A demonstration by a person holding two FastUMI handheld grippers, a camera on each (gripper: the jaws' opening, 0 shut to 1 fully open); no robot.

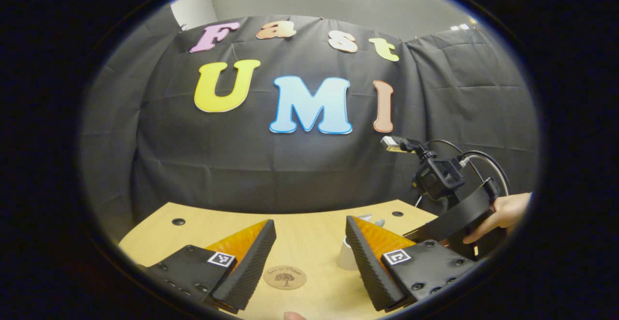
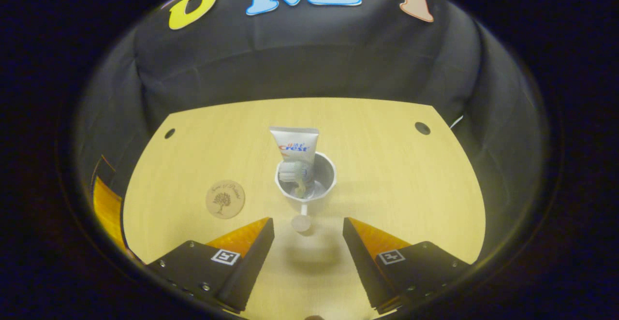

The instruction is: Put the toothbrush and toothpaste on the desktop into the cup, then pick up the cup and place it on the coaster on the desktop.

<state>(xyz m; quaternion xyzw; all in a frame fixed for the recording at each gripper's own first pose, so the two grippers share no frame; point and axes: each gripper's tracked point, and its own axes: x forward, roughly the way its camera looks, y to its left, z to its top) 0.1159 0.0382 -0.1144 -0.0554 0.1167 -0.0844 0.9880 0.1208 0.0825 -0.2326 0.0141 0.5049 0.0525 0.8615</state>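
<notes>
A white cup (image 2: 305,177) stands mid-table, a little beyond my right gripper (image 2: 308,242), which is open and holds nothing. A toothpaste tube (image 2: 294,145) stands in the cup and sticks out over its far rim. The toothbrush (image 2: 302,216) is in the cup too, one end leaning out over the near rim toward my fingers. The round wooden coaster (image 2: 225,199) lies left of the cup. In the left gripper view the coaster (image 1: 285,277) lies between the open fingers of my left gripper (image 1: 309,257), and the cup (image 1: 347,257) peeks out from behind one finger.
The wooden table (image 2: 387,165) has small dark holes near its far corners, such as one at the right (image 2: 422,128). A hand (image 1: 503,213) holds the right gripper's body (image 1: 454,218) with its camera and cables. Black cloth walls the back.
</notes>
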